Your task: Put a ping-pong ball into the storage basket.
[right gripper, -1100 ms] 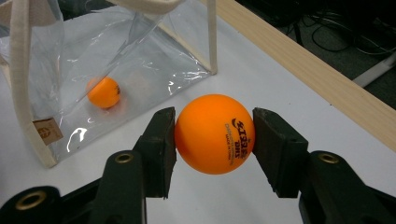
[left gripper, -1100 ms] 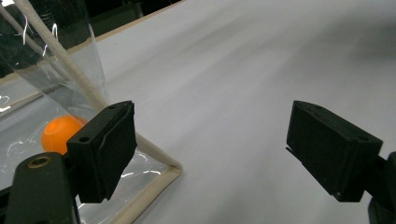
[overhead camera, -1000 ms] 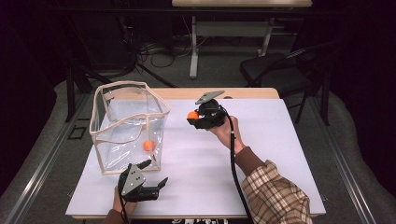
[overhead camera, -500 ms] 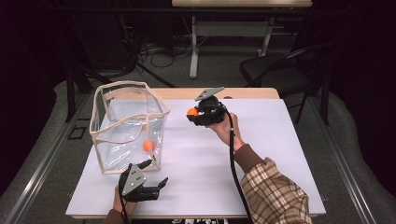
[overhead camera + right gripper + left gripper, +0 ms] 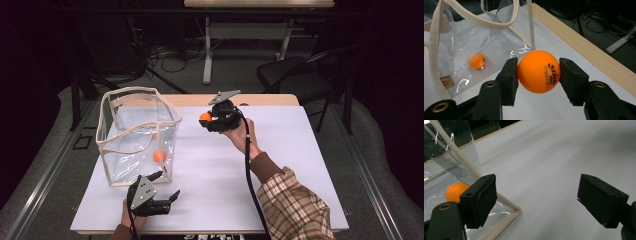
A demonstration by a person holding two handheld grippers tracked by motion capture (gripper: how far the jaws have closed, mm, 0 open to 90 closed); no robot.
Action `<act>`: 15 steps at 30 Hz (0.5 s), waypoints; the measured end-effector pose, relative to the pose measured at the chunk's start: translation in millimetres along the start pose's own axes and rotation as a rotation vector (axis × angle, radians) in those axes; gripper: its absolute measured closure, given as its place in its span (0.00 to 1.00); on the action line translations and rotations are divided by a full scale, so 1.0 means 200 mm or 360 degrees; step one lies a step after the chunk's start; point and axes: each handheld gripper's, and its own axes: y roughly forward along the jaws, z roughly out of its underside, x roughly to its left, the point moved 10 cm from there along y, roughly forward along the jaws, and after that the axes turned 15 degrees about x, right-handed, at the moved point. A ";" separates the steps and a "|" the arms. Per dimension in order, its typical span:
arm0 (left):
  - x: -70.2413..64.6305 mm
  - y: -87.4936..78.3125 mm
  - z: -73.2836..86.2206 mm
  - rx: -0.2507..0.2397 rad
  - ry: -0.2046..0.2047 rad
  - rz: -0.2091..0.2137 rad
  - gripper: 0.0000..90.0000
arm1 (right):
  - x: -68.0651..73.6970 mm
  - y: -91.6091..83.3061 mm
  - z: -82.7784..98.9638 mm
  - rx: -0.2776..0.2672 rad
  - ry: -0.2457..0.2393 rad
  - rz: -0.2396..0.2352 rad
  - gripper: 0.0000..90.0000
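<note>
Ball (image 5: 539, 71): dark print, a logo over small lettering, last line likely "MADE IN CHINA", rest unreadable. Bag (image 5: 474, 37): small tan tag, mark too small to read

This looks like a lab or test room. A white table (image 5: 280, 165) stands near, on grey floor. Far behind lie tangled cables (image 5: 165, 52), another desk's legs (image 5: 207, 55) and, at right, a black chair (image 5: 295, 75).
</note>
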 end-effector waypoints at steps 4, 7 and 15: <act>0.00 0.00 0.00 0.0002 0.0003 -0.0004 0.18 | 0.00 0.00 -0.01 0.0001 -0.0007 0.0004 0.56; 0.00 0.00 0.00 0.0000 0.0002 0.0001 0.18 | 0.00 0.00 -0.02 -0.0003 -0.0012 0.0009 0.56; 0.00 0.00 0.00 0.0002 0.0002 0.0000 0.18 | 0.00 -0.01 -0.03 -0.0006 -0.0007 0.0012 0.56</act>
